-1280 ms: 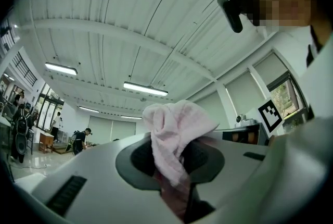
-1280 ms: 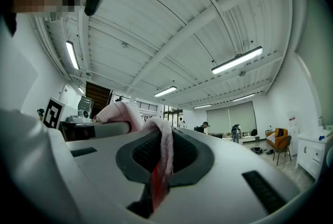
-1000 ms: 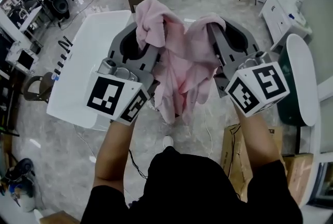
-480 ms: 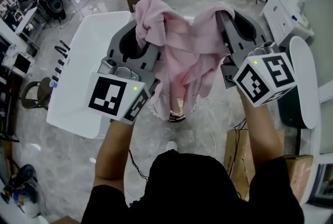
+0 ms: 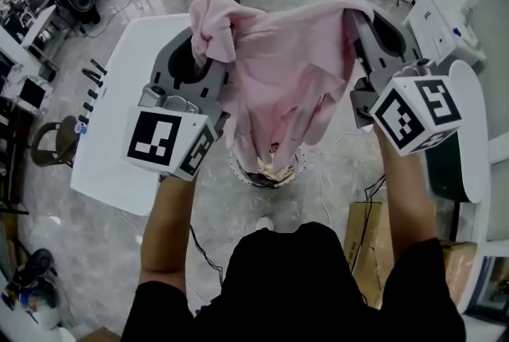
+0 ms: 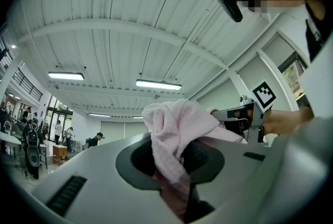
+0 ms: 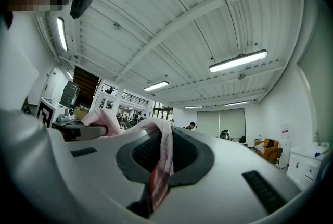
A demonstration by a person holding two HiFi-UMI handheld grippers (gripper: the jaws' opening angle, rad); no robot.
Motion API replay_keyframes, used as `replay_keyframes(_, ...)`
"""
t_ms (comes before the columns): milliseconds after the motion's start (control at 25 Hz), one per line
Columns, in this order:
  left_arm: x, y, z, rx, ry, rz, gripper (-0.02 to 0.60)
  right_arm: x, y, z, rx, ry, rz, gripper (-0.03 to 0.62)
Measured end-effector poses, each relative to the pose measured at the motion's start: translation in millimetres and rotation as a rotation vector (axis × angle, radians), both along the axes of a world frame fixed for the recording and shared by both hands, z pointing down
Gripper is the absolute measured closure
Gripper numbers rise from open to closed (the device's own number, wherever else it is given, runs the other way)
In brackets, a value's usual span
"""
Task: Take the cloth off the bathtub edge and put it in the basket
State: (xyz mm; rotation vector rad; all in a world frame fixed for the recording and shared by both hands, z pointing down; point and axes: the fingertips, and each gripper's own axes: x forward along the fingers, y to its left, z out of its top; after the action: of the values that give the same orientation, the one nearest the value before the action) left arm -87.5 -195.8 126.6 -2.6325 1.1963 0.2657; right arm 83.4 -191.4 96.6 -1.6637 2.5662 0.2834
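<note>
Has spread the cloth [image 5: 286, 86] wide, from a bunched wad a second ago to a broad sheet held up in the air. Clamps its left corner in the left gripper [image 5: 208, 46], jaws part closed over a thick fold. Pinches its right corner in the right gripper [image 5: 355, 18], jaws almost fully together on a thin edge. Has brought the basket [image 5: 236, 169] into sight, directly under the hanging tail. Holds well clear of the tub [image 5: 127, 110]. Probably only lowering and letting go left to do.
</note>
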Motion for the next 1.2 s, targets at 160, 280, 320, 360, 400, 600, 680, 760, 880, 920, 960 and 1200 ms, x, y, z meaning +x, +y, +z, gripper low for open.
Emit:
replay_keyframes(160,5.3,-3.2,6.0,0.000,-0.016,-0.038,0.485,-6.5,-7.5,-9.3,0.022,0.013,-0.055,0.559)
replay_keyframes(280,-1.4,-8.6,-2.4,0.018,-0.028,-0.071,0.485,-20.0,-11.8,-24.8,0.054,0.013,-0.100,0.559)
replay_keyframes(320,-3.8,-8.5,-6.3,0.025,-0.029,-0.079,0.485,-24.4,-11.2,-29.1,0.061,0.021,-0.109,0.559)
replay_keyframes(360,-5.5,-7.0,-10.9,0.034,-0.032,-0.087,0.485,-28.0,-9.7,-33.6,0.069,0.029,-0.117,0.559)
replay_keyframes(400,-6.5,-4.3,-16.2,0.045,-0.034,-0.094,0.485,-30.3,-7.8,-38.5,0.077,0.034,-0.125,0.559)
replay_keyframes(600,-3.4,7.0,-36.7,0.092,-0.041,-0.107,0.485,-33.8,6.4,-62.5,0.123,0.055,-0.130,0.559)
replay_keyframes(680,-0.8,8.6,-41.6,0.102,-0.045,-0.101,0.485,-40.6,16.1,-70.6,0.158,0.127,-0.108,0.559)
replay_keyframes(760,1.9,9.5,-47.9,0.123,-0.065,-0.103,0.485,-45.6,21.2,-77.5,0.172,0.158,-0.106,0.559)
replay_keyframes(880,4.2,14.1,-57.1,0.147,-0.084,-0.104,0.485,-45.7,19.1,-85.8,0.170,0.135,-0.112,0.559)
replay_keyframes(920,4.3,16.4,-59.2,0.148,-0.080,-0.097,0.485,-45.5,19.0,-88.8,0.167,0.122,-0.111,0.559)
replay_keyframes(960,4.0,18.7,-60.6,0.148,-0.079,-0.091,0.485,-45.4,19.4,-92.1,0.163,0.111,-0.109,0.559)
replay_keyframes(1200,-0.8,34.4,-66.7,0.138,-0.063,-0.070,0.485,-42.6,25.1,-114.4,0.153,0.060,-0.082,0.559)
